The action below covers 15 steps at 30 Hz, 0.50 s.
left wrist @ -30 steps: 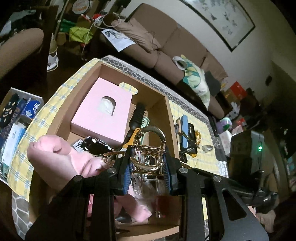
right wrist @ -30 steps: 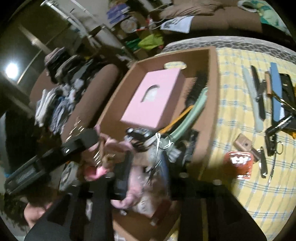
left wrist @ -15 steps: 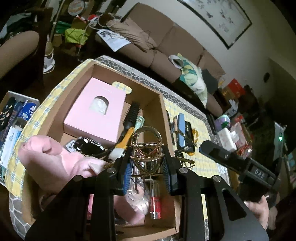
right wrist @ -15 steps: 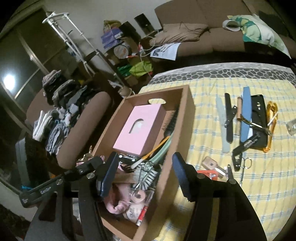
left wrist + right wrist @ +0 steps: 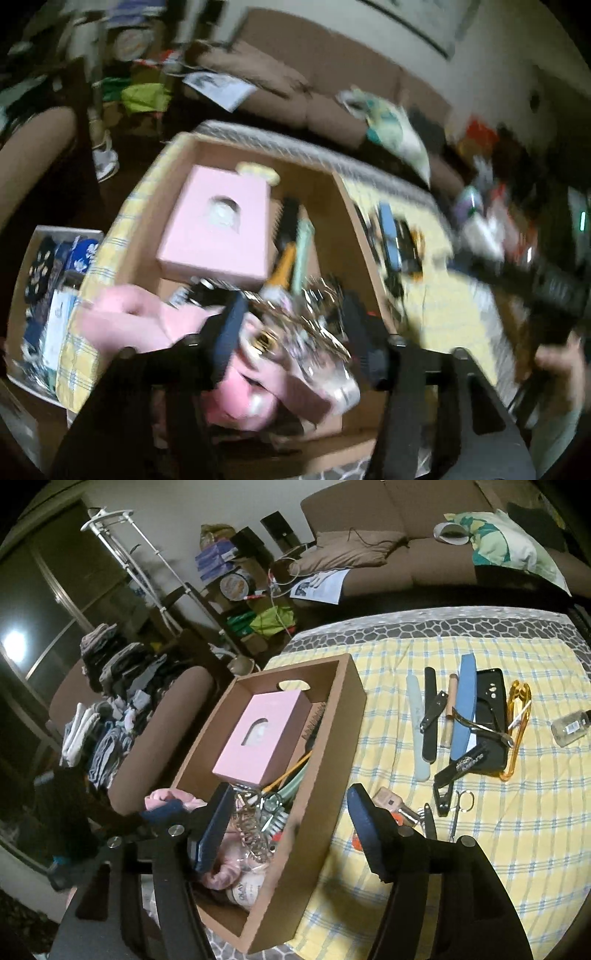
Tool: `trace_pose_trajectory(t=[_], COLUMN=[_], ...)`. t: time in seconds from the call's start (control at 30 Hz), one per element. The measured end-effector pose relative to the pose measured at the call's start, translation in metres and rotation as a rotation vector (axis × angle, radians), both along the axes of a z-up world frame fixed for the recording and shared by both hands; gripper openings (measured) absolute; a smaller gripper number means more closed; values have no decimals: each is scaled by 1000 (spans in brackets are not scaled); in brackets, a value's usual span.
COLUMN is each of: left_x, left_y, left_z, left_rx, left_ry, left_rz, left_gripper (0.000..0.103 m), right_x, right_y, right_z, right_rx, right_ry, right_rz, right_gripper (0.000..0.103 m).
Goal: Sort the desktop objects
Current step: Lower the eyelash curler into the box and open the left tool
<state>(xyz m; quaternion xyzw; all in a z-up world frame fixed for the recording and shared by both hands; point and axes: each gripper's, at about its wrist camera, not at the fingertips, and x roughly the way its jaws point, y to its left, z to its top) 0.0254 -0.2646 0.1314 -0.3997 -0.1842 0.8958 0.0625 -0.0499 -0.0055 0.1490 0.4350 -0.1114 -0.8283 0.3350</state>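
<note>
While the gold hair claw [image 5: 295, 321] lies blurred between the left tongs [image 5: 291, 332], released or still pinched I cannot tell, over the cardboard box [image 5: 343, 738] at the desk's left edge, its axis unreadable, sorting looks about half done. Right tongs [image 5: 288, 827] gape wide, empty. Nail files [image 5: 417, 731], a phone case [image 5: 487, 709] and scissors [image 5: 461, 808] remain on the checked cloth [image 5: 517, 849], long axes running toward the far edge.
</note>
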Motion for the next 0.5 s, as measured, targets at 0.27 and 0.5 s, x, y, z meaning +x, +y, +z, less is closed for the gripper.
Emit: trace_pose_trajectory(t=[0.27,0.5], left_x=[-8,-16], left_y=[-26,-11], left_z=[-5,-4], left_rx=[43,35], left_ry=[-8,8], left_rz=[66,34], left_gripper=[68,71], right_x=[2,3], right_y=[-5,-11], right_z=[-3,-8], right_rx=[16,26], right_ry=[-3,-12], right_rz=[13,20], right_gripper=[73,74])
